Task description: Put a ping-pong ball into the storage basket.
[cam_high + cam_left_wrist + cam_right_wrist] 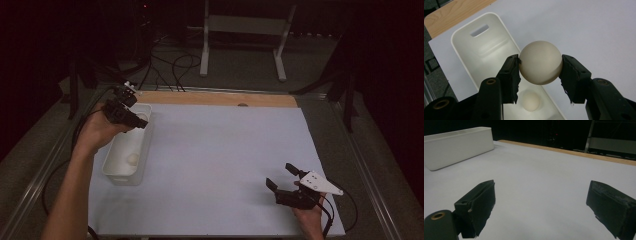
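Observation:
My left gripper (540, 67) is shut on a cream ball (540, 62), which both pads press from either side. It hangs over the long white bin (474, 47), tilted down toward it. A second cream ball (531, 100) lies on the bin's floor below. In the high view the left gripper (137, 117) is over the far end of the bin (111, 165), and the ball inside (133, 158) shows near the middle. My right gripper (281, 176) rests low at the table's near right, its jaws wide open with nothing between them (541, 205).
A pale sheet (220, 160) covers the table, with a wooden strip (220, 98) along its far edge. Beyond it stand a white frame (245, 35) and loose cables (175, 65) on the floor. The bin's side wall (456, 146) is far left in the right gripper view.

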Motion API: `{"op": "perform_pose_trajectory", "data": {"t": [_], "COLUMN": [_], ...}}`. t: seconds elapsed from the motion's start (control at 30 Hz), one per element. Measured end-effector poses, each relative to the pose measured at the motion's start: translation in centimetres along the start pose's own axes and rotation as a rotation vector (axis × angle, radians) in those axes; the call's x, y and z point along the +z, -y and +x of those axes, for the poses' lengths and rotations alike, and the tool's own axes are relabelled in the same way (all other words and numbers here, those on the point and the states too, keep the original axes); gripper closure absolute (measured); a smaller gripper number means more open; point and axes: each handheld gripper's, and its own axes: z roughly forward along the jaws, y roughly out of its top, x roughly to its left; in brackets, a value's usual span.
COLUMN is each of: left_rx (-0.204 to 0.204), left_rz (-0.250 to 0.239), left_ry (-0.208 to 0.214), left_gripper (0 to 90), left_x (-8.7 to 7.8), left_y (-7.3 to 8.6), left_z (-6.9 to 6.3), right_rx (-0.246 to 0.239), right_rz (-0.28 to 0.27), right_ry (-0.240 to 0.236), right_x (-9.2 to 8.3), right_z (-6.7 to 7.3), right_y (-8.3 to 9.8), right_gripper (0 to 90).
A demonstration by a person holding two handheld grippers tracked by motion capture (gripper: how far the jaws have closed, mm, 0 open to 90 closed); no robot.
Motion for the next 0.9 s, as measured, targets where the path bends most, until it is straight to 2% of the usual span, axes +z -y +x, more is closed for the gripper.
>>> {"op": "perform_pose_trajectory", "data": {"t": [0.9], "left_rx": [-0.034], "left_rz": [-0.01], "left_ry": [-0.004], "left_gripper": [51.2], "left_x": [1.1], "left_y": [1.8], "left_z": [0.7], "right_rx": [-0.004], "right_rz": [0.0], "right_ry": [0.002], "right_x": [-0.1], "right_z": [0.0], "right_y": [0.0], "right_gripper": [8.4]}}
